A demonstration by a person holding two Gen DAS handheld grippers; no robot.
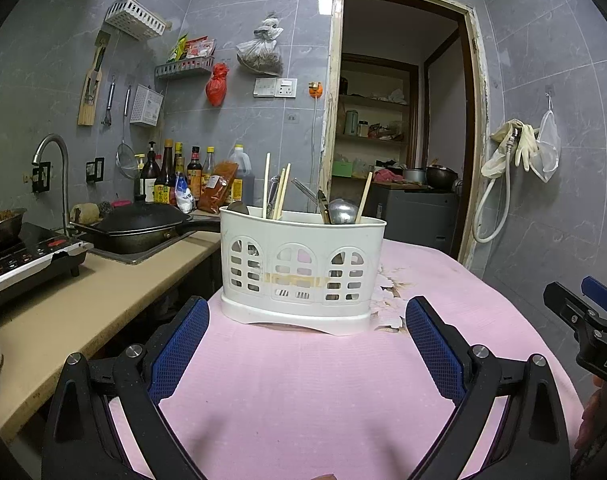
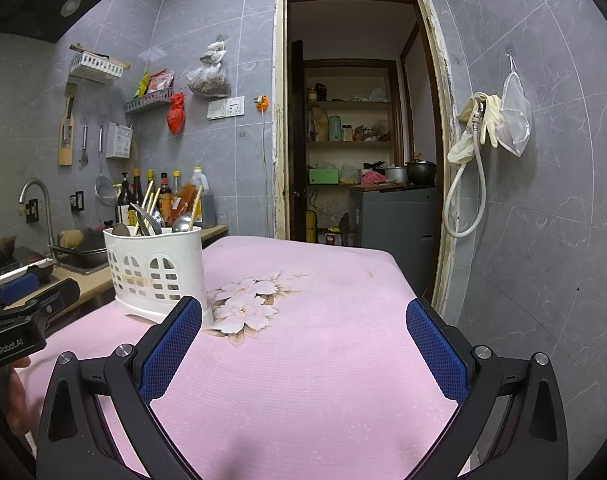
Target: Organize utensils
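Note:
A white plastic utensil holder (image 1: pixel 301 270) stands upright on a table under a pink cloth (image 1: pixel 303 380). It holds wooden chopsticks (image 1: pixel 281 192), a metal ladle (image 1: pixel 341 211) and other metal utensils. My left gripper (image 1: pixel 306 312) is open and empty, just in front of the holder. In the right wrist view the holder (image 2: pixel 155 272) stands at the left. My right gripper (image 2: pixel 303 314) is open and empty over the pink cloth (image 2: pixel 323 360), to the right of the holder. The right gripper also shows at the right edge of the left wrist view (image 1: pixel 583 312).
A beige counter (image 1: pixel 83 300) at the left carries an induction cooker (image 1: pixel 27 260), a black wok (image 1: pixel 143 224) over the sink and sauce bottles (image 1: pixel 191 176). An open doorway (image 2: pixel 359 140) lies behind the table. A hose and gloves (image 2: pixel 479 132) hang on the right wall.

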